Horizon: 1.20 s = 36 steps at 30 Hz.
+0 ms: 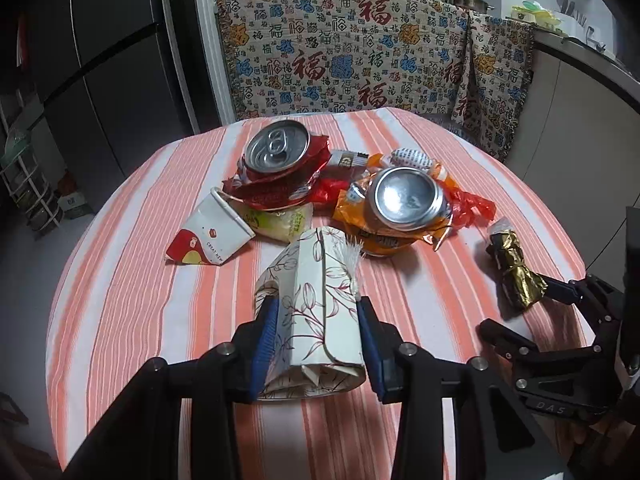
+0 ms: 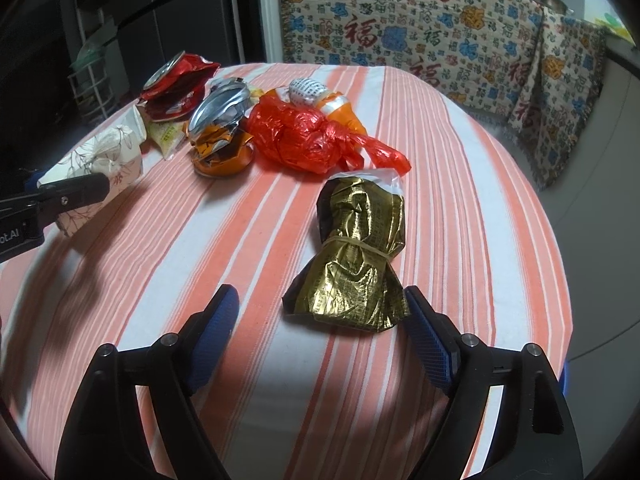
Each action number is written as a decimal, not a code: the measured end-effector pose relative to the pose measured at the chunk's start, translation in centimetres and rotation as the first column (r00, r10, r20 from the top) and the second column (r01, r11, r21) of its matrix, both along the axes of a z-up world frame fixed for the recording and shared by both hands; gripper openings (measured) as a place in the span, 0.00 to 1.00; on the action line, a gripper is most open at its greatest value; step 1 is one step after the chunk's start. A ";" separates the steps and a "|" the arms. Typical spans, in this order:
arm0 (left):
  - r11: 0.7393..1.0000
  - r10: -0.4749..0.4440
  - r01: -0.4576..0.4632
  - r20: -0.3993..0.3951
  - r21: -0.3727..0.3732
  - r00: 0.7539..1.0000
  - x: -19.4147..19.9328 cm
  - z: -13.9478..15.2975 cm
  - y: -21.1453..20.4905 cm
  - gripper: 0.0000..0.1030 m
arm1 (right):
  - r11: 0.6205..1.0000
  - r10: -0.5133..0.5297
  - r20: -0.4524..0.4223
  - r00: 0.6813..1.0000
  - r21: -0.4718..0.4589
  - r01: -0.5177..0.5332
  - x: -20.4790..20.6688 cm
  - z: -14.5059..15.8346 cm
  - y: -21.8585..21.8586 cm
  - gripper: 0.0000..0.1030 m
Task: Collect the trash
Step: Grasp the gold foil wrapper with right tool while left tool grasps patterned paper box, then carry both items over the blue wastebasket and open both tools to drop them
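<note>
My left gripper (image 1: 318, 304) is shut on a crumpled floral paper cup (image 1: 312, 312), which rests on the striped tablecloth (image 1: 120, 280); the cup also shows in the right wrist view (image 2: 100, 160). My right gripper (image 2: 322, 304) is open, its fingers on either side of a gold foil wrapper (image 2: 356, 256) tied with a rubber band; its right pad (image 2: 430, 340) is next to the wrapper's lower end. The wrapper also shows in the left wrist view (image 1: 512, 272). Beyond lie a crushed red can (image 1: 280, 168), a crushed orange can (image 1: 400, 208) and a red plastic bag (image 2: 312, 140).
A flattened white and red paper cup (image 1: 212, 232), a yellow-green sachet (image 1: 280, 222) and a small white wrapped packet (image 2: 306, 90) lie in the trash pile. A patterned cloth (image 1: 360, 52) hangs behind the table. A dark fridge (image 1: 100, 60) stands at the left.
</note>
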<state>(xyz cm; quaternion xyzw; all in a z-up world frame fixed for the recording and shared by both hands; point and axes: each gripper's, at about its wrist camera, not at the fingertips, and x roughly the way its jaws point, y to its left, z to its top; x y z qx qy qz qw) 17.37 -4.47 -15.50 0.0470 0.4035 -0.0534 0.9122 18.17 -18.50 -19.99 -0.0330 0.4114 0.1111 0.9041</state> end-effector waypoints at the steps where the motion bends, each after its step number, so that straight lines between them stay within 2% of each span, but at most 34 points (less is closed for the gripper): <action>1: 1.000 -0.002 0.002 0.005 0.004 1.000 -0.1 0.2 -0.2 0.38 | 1.000 -0.001 0.000 1.000 0.000 0.001 0.0 0.0 0.0 0.82; 11: 0.999 -0.023 0.022 0.041 0.031 0.999 -1.0 1.3 -1.0 0.38 | 1.000 0.007 -0.004 1.000 0.008 -0.007 -0.1 -0.2 0.5 0.84; 13: 1.000 -0.027 0.026 0.035 0.018 0.999 -1.1 1.3 -0.7 0.38 | 0.999 0.019 -0.019 1.000 0.042 -0.018 -0.3 0.0 0.1 0.84; 16: 1.000 -0.025 0.025 0.014 -0.018 1.000 -1.3 1.0 0.1 0.38 | 0.986 0.033 -0.048 0.998 0.165 -0.025 -0.5 1.0 -1.8 0.84; 18: 0.999 -0.025 0.025 -0.001 -0.041 1.000 -1.4 0.6 0.6 0.38 | 0.978 0.029 -0.048 0.998 0.206 -0.018 -0.6 1.8 -3.0 0.84; 23: 0.995 -0.041 0.039 -0.021 -0.088 0.999 -1.7 0.0 0.4 0.38 | 0.979 0.016 -0.052 0.998 0.204 -0.005 -0.2 2.3 -4.3 0.84; 28: 0.993 -0.069 0.066 -0.024 -0.101 0.997 -2.0 -0.1 -1.0 0.38 | 0.975 0.025 -0.067 0.997 0.221 -0.009 1.7 2.1 -3.9 0.82; 30: 0.992 -0.080 0.078 -0.024 -0.098 0.996 -2.2 0.0 -1.6 0.38 | 0.982 0.037 -0.074 0.997 0.188 -0.022 2.4 1.9 -3.2 0.78; 31: 0.992 -0.087 0.084 -0.024 -0.098 0.996 -2.3 0.0 -1.8 0.38 | 0.987 0.036 -0.087 0.996 0.157 -0.022 2.6 1.7 -2.9 0.73; 34: 0.990 -0.101 0.099 -0.023 -0.100 0.995 -2.5 0.0 -2.2 0.38 | 0.991 0.017 -0.115 0.993 0.137 -0.001 2.7 1.1 -3.0 0.43; 36: 0.989 -0.110 0.107 -0.024 -0.105 0.994 -2.7 -0.1 -2.5 0.38 | 0.986 0.019 -0.108 0.994 0.164 -0.001 2.3 1.5 -3.4 0.42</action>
